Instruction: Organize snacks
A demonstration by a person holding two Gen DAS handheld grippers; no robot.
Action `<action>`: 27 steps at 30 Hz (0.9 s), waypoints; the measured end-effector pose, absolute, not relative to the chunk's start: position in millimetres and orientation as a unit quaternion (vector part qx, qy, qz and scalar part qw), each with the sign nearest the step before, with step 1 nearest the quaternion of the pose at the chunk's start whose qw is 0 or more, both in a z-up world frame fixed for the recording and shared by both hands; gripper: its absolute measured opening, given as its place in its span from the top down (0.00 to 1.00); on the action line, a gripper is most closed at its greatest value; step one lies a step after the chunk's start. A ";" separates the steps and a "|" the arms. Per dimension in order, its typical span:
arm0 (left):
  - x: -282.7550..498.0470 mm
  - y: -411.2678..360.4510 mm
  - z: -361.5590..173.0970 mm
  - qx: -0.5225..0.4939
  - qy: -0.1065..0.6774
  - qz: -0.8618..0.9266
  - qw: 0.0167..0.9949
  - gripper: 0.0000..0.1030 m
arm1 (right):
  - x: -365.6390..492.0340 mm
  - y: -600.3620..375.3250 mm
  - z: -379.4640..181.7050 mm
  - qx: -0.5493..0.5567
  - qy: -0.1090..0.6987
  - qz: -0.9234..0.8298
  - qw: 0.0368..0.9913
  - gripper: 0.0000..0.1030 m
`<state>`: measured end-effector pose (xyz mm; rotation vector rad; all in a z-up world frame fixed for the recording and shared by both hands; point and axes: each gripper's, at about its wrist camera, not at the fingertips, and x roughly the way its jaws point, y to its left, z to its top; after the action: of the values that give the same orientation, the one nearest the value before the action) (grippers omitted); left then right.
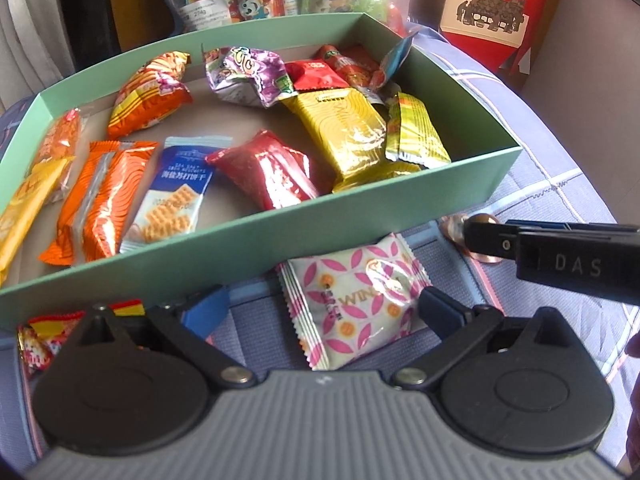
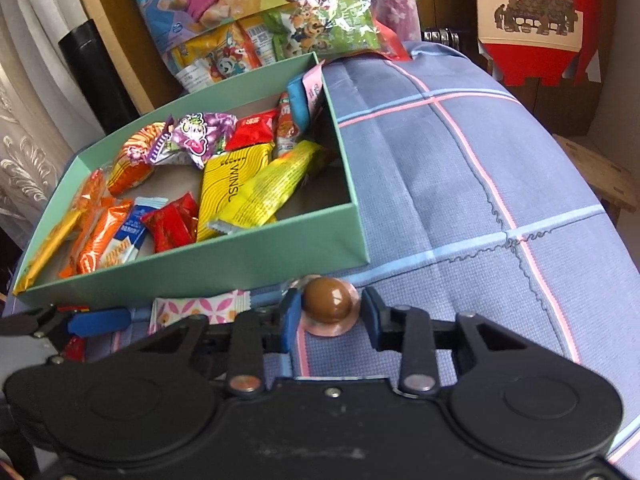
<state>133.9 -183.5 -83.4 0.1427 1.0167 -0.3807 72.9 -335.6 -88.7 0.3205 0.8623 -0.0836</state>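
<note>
The pink-patterned packet [image 1: 352,300], lying flat between the wide-open left claw [image 1: 324,312] and in front of the green box [image 1: 240,248], could be slid rather than pinched. The brown ball candy [image 2: 328,302], bracketed by the half-open right claw [image 2: 331,316], perhaps touched on one side, could be squirted out, being round and glossy.

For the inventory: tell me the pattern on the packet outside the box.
White packet with pink leaves and orange dots; clearest in left wrist view.

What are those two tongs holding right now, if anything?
Nothing is held. The right tongs stand open around the brown chocolate ball; the left tongs stand open over the pink-patterned packet.
</note>
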 end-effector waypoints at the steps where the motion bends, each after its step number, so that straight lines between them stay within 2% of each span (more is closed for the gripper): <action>1: 133.7 -184.8 -83.4 0.069 0.482 -0.183 0.854 0.00 | 70.3 -338.6 -89.0 0.165 0.416 -0.040 0.894 0.69; 4: 131.5 -191.9 -83.5 0.082 0.479 -0.197 0.852 0.02 | 61.4 -344.9 -89.5 0.185 0.415 -0.044 0.890 0.69; 7: 123.9 -196.4 -79.1 0.091 0.459 -0.217 0.857 0.26 | 53.0 -347.7 -89.6 0.201 0.413 -0.047 0.887 0.69; 9: 122.2 -194.9 -77.3 0.085 0.455 -0.221 0.858 0.36 | 49.2 -349.8 -89.3 0.212 0.412 -0.050 0.885 0.69; 10: 122.3 -192.5 -76.3 0.082 0.454 -0.218 0.860 0.44 | 48.3 -350.5 -89.3 0.215 0.412 -0.050 0.884 0.69; 13: 124.9 -185.0 -74.2 0.064 0.462 -0.225 0.856 0.50 | 45.3 -351.9 -88.4 0.221 0.412 -0.051 0.882 0.69; 18: 119.9 -183.2 -73.0 0.073 0.465 -0.232 0.851 0.49 | 43.3 -350.3 -87.9 0.227 0.414 -0.051 0.880 0.69; 24: 105.0 -176.6 -71.3 0.088 0.480 -0.258 0.834 0.43 | 35.5 -351.7 -87.0 0.226 0.418 -0.058 0.878 0.69; 27: 97.9 -175.5 -67.8 0.126 0.467 -0.296 0.824 0.35 | 30.9 -356.1 -87.0 0.231 0.420 -0.061 0.876 0.69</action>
<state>97.9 -175.5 -67.8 0.2670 0.9938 -0.6288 30.9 -356.1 -87.0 0.4819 0.8767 -0.1283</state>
